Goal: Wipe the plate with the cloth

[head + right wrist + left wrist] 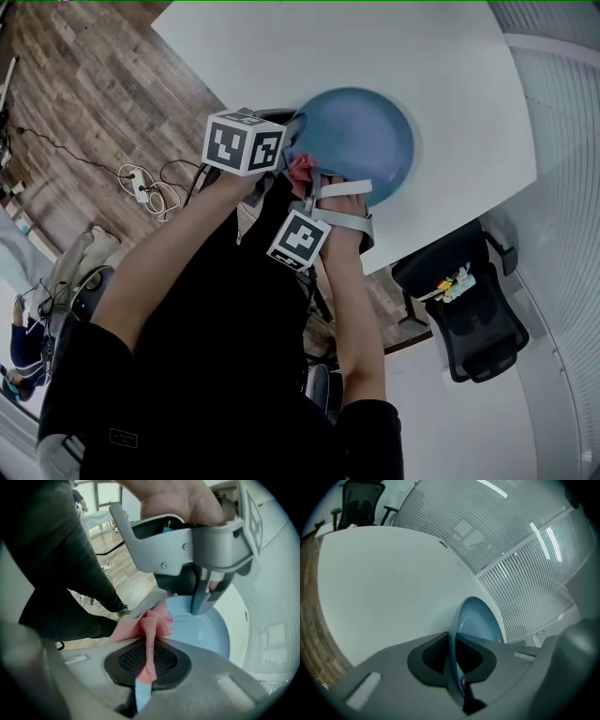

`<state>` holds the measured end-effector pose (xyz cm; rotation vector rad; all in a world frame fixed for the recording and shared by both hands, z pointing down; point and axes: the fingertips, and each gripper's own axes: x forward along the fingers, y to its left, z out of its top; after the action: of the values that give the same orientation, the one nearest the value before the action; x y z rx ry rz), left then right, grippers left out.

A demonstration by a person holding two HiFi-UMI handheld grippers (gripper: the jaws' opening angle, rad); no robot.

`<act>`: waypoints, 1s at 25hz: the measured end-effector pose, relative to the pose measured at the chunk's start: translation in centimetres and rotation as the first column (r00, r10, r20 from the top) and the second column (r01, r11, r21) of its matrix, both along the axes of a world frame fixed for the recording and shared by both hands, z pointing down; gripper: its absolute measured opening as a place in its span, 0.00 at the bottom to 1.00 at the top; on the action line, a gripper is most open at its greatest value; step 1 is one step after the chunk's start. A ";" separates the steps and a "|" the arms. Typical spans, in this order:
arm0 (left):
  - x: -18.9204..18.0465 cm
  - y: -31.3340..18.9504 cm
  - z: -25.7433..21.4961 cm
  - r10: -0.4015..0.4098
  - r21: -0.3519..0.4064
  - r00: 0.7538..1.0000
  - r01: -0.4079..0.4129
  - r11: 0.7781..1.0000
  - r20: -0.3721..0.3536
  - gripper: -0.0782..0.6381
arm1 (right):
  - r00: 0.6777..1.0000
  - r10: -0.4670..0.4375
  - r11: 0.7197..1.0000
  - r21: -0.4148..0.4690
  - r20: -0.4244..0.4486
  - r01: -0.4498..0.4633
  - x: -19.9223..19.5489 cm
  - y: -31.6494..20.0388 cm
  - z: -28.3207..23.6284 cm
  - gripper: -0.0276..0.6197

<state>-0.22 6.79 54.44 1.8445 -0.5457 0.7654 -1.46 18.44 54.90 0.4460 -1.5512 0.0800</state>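
The white table (450, 56) spreads out beyond both sets of jaws. The blue plate (361, 141) sits over its near edge. Whether the plate's far side rests on the tabletop cannot be told.

Your left gripper (452, 656) is clamped on the plate's near rim: the rim runs edge-on straight between the two pads, and the bowl of the plate opens out ahead of the jaws and to their right. Your right gripper (147, 660) is closed on the pink cloth (150, 630). A fold of cloth is pinched between the pads, and the rest bunches just ahead of the jaw tips, against the plate's near rim. The left jaws bite the same rim just beyond that bunch.

So the set-up is done: the plate is held and the cloth is gripped and brought to the plate. The wiping looks to be under way at the near edge only. The broad blue face beyond your right jaws shows no cloth on it, and how much of it is already clean cannot be judged. What looks left is to sweep the cloth across that face and round the rim.
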 end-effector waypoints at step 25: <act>0.1 0.0 -0.2 0.051 0.016 0.999 -0.051 0.999 -0.011 0.14 | 0.979 0.163 0.966 0.184 0.120 -0.183 0.9 -5.9 -0.2 0.06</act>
<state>-0.09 6.78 54.23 1.8826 -0.4999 0.7863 -0.55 12.57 54.68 0.7426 -1.6272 0.0881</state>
